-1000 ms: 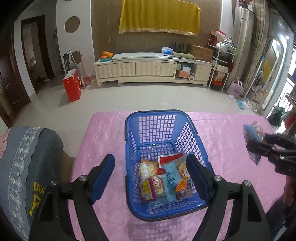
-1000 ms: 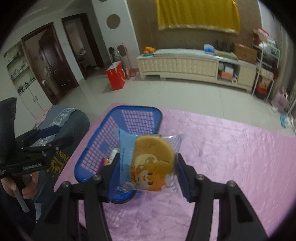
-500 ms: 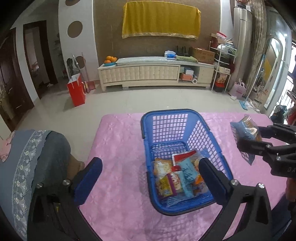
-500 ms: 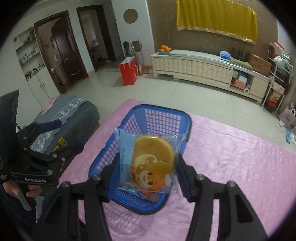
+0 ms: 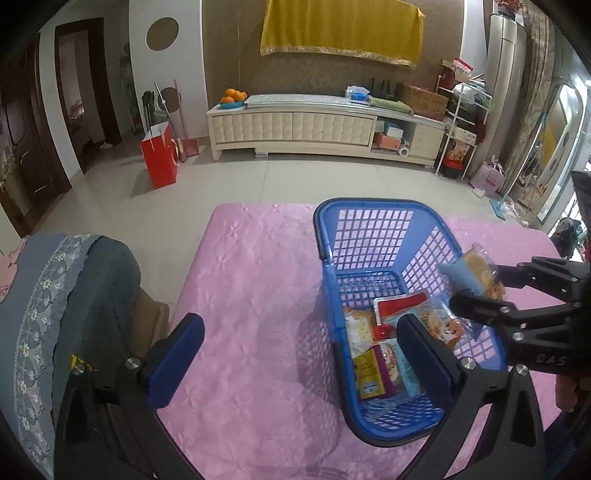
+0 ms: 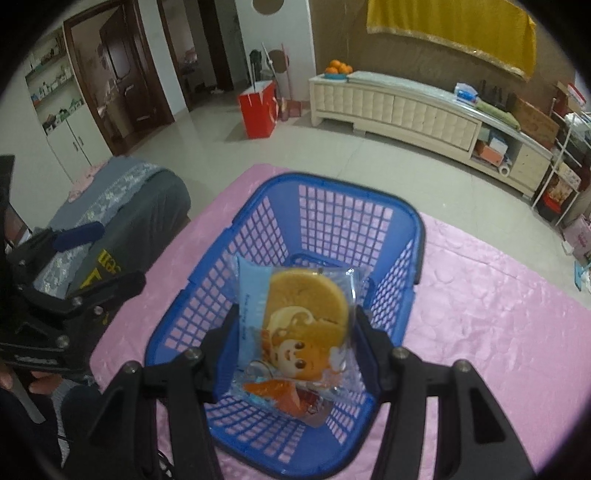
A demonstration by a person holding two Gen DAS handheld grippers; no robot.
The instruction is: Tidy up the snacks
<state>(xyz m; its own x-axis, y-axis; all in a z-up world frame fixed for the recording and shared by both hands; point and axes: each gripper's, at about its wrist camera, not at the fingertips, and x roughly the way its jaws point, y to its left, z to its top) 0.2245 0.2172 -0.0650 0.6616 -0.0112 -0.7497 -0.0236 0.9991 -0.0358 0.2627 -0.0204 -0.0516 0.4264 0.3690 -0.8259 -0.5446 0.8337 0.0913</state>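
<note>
The right gripper (image 6: 293,332) is clamped on a wrapped cake snack (image 6: 295,332), a round golden cake in a clear and light-blue packet printed with a cartoon child's face; a line of writing runs down the blue side but is too small to read. The packet hangs just above the open blue basket (image 6: 325,192), which lies directly ahead of and below those fingers. In the left wrist view the same packet (image 5: 471,275) sits over the basket's (image 5: 364,210) right rim, and the letters "DAS" show on the black body of the right gripper (image 5: 476,291). The left gripper (image 5: 295,354) stands wide apart with nothing between its blue pads (image 5: 177,358); its jaws have just been opening, and its right finger overlaps the basket's near side. Inside the basket, ahead of that finger, lie several snack packets (image 5: 380,354), one yellow and purple, one red and white, their print unreadable. The basket rests on a pink quilted cloth (image 5: 258,295) covering the table. To the left of the tools is a grey chair cover (image 5: 55,295) with flowered trim and yellow lettering. Beyond lie a pale tiled floor (image 5: 258,177), a cream cabinet (image 5: 295,125) bearing oranges (image 5: 233,96), a red paper bag (image 5: 159,157) and a yellow cloth (image 5: 341,27) on the wall.
</note>
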